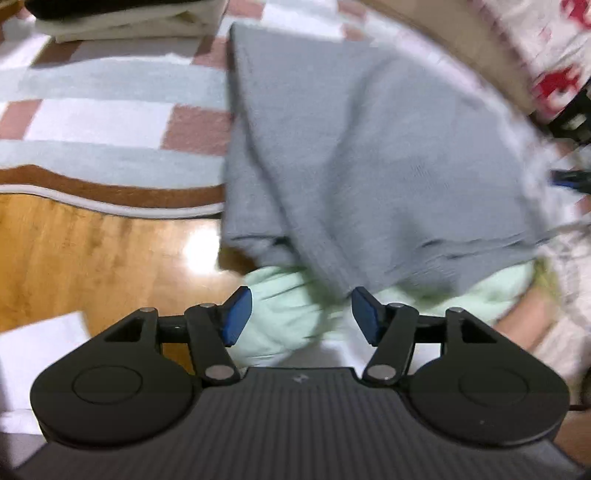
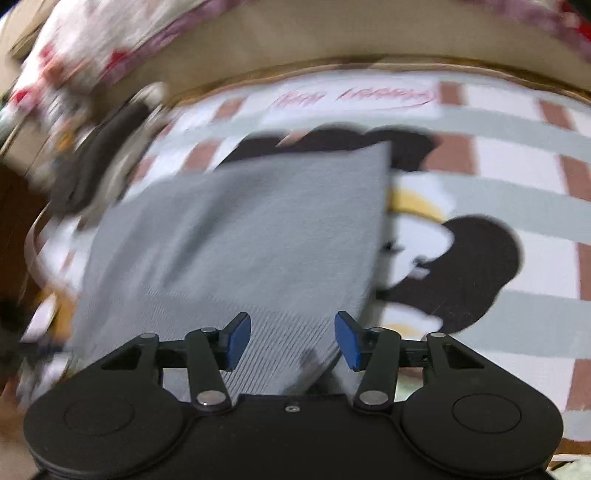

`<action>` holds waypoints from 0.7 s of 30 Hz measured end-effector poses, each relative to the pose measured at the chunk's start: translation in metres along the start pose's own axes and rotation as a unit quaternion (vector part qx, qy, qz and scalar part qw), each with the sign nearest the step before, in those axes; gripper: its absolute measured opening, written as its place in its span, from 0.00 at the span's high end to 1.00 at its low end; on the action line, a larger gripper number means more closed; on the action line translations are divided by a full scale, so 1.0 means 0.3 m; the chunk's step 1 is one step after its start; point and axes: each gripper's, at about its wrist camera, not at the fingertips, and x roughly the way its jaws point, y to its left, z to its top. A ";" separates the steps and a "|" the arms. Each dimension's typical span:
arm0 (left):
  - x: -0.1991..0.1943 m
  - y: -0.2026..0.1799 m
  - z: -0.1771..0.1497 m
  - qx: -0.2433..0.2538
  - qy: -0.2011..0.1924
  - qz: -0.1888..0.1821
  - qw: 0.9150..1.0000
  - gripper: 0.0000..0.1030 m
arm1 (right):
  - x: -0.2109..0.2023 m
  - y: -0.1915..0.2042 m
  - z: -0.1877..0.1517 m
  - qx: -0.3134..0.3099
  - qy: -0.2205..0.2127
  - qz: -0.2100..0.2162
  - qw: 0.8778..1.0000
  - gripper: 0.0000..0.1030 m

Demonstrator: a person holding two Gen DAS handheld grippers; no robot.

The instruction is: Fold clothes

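A grey knitted garment lies folded on a checked rug, its near edge draped over something pale green. My left gripper is open and empty just in front of that near edge, above the pale green cloth. In the right wrist view the same grey garment stretches away from my right gripper, which is open with the ribbed hem lying between and below its blue pads. Both views are motion-blurred.
A stack of folded cream and dark clothes sits at the rug's far left corner. Wooden floor lies left of the rug, with white paper on it. A floral-covered bed edge runs behind the cartoon-patterned rug.
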 end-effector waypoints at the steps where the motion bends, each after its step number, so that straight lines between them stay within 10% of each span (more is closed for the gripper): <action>1: -0.025 0.012 0.003 -0.014 -0.023 -0.014 1.000 0.42 | -0.004 0.004 0.006 0.006 -0.025 -0.010 1.000 0.46; 9: 0.068 0.160 0.160 -0.106 -0.117 0.024 0.987 0.37 | 0.169 -0.046 0.090 0.065 -0.042 0.003 0.997 0.45; 13: 0.210 0.197 0.265 -0.072 -0.129 0.060 0.987 0.38 | 0.236 -0.138 0.119 0.166 -0.057 0.000 0.984 0.45; 21: 0.318 0.264 0.346 -0.087 -0.119 -0.036 0.988 0.37 | 0.318 -0.269 0.140 0.194 0.034 0.032 0.980 0.45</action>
